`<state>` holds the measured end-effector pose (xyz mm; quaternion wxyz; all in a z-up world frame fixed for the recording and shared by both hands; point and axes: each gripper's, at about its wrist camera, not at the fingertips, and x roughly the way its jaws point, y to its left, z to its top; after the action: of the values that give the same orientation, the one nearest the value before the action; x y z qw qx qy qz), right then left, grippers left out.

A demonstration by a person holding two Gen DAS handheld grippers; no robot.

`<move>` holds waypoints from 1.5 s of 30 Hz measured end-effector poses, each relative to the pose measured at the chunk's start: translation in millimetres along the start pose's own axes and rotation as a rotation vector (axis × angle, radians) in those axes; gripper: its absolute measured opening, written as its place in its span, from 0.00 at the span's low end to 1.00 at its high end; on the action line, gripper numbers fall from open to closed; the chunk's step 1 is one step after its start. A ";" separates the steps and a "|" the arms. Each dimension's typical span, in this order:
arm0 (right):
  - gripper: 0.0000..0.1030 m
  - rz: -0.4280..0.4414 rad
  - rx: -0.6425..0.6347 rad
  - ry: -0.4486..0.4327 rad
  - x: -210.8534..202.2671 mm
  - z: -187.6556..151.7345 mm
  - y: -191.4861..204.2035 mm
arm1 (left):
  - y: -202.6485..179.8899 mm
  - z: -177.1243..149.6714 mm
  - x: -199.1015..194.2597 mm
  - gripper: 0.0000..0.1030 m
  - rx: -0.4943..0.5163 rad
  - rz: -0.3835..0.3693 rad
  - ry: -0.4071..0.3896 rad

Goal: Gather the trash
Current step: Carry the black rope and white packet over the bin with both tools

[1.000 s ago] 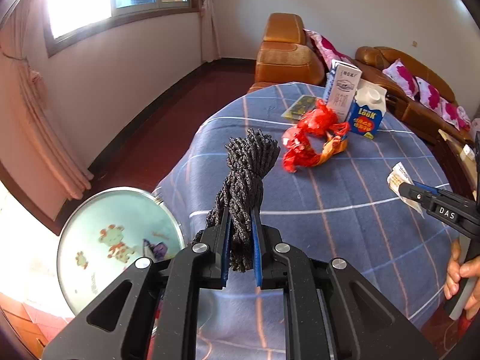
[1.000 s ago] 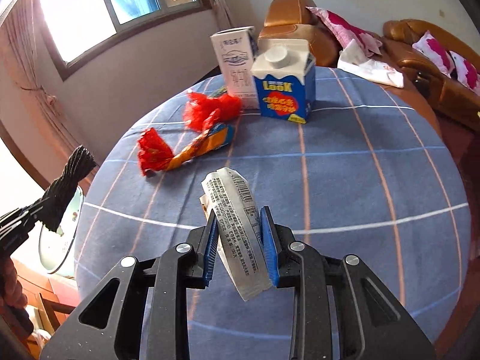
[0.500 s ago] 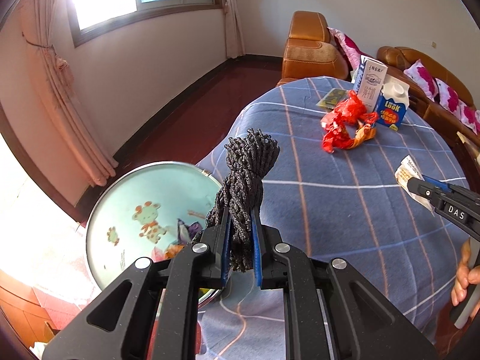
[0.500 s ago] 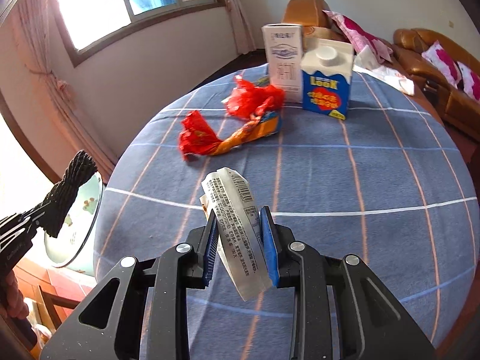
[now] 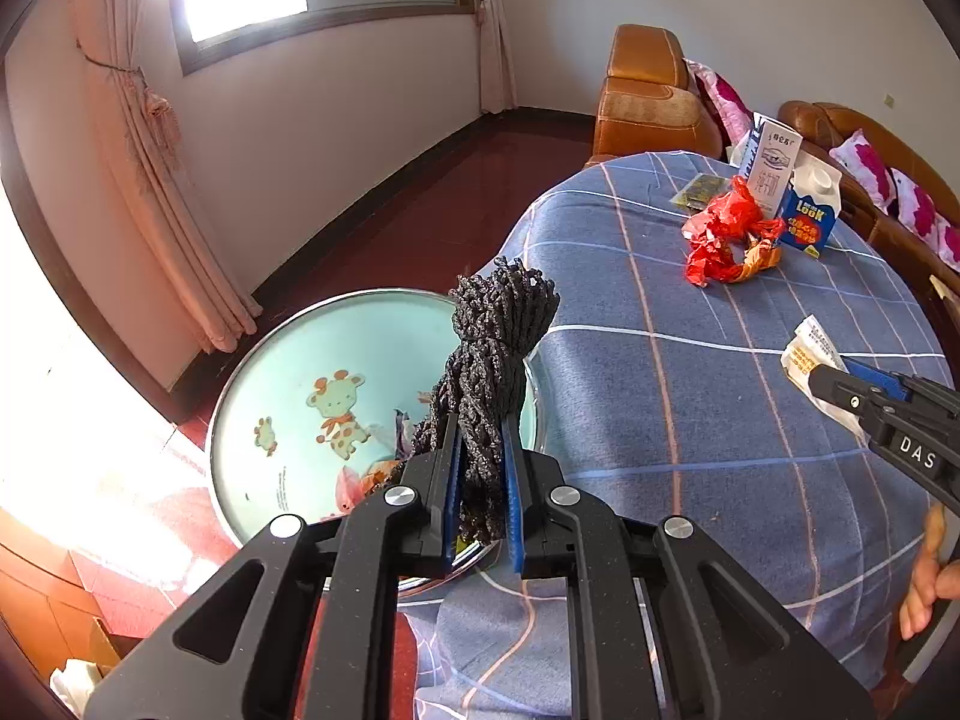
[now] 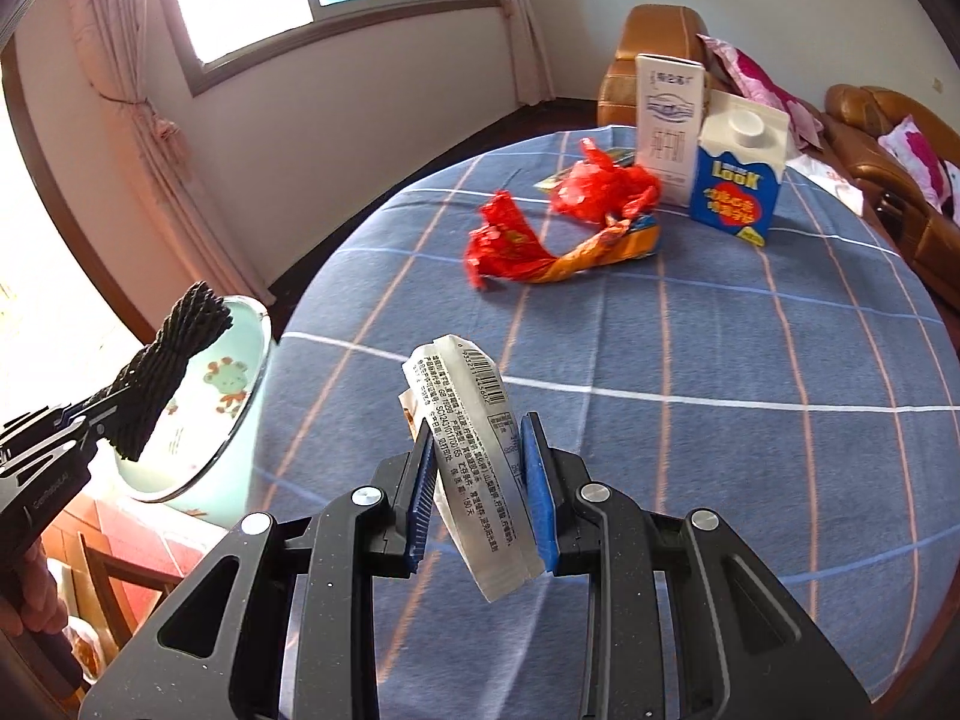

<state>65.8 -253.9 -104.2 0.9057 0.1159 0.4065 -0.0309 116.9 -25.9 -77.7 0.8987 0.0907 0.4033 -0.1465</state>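
1. The left gripper (image 5: pixel 480 480) is clenched on a bundle of dark knitted cord (image 5: pixel 492 360); the bundle is pinched between the blue pads and stands up above the fingertips.
2. The bundle is held over the near rim of a pale green enamel basin (image 5: pixel 288 396), which is printed with cartoon animals and sits just beside the table edge. Some coloured scraps are seen in the basin.
3. The right gripper (image 6: pixel 483 480) is clenched on a white printed wrapper (image 6: pixel 474 438) with a barcode; the wrapper is tilted between the pads, with its lower end hanging below them.
4. The wrapper is held above the blue checked tablecloth (image 6: pixel 720 420), near the table's front edge.
5. Trash left on the table is located toward the far side: a crumpled red plastic bag (image 6: pixel 600 186), touching a red and orange snack packet (image 6: pixel 540 252).
6. Two cartons stand upright just behind the bag: a white carton (image 6: pixel 669 120) and a blue and white carton (image 6: pixel 741 174), side by side.
7. A leather sofa (image 6: pixel 888 144) with pink cushions is seen behind the table.
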 end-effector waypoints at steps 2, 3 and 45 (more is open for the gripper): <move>0.28 0.009 -0.005 0.001 -1.2 -1.5 5.9 | 2.0 -1.6 -1.2 0.11 -0.005 0.001 0.001; 0.28 0.013 -0.008 0.002 -1.2 -1.9 8.5 | 2.4 -2.3 -1.5 0.12 -0.006 0.002 0.001; 0.28 0.100 -0.146 0.044 22.9 -2.3 103.0 | 66.8 -25.7 4.4 0.12 -0.120 0.064 0.026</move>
<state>94.9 -152.5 -103.6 0.9031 0.0704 0.4210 0.0468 124.2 43.3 -94.9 0.9013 0.0516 0.4201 -0.0920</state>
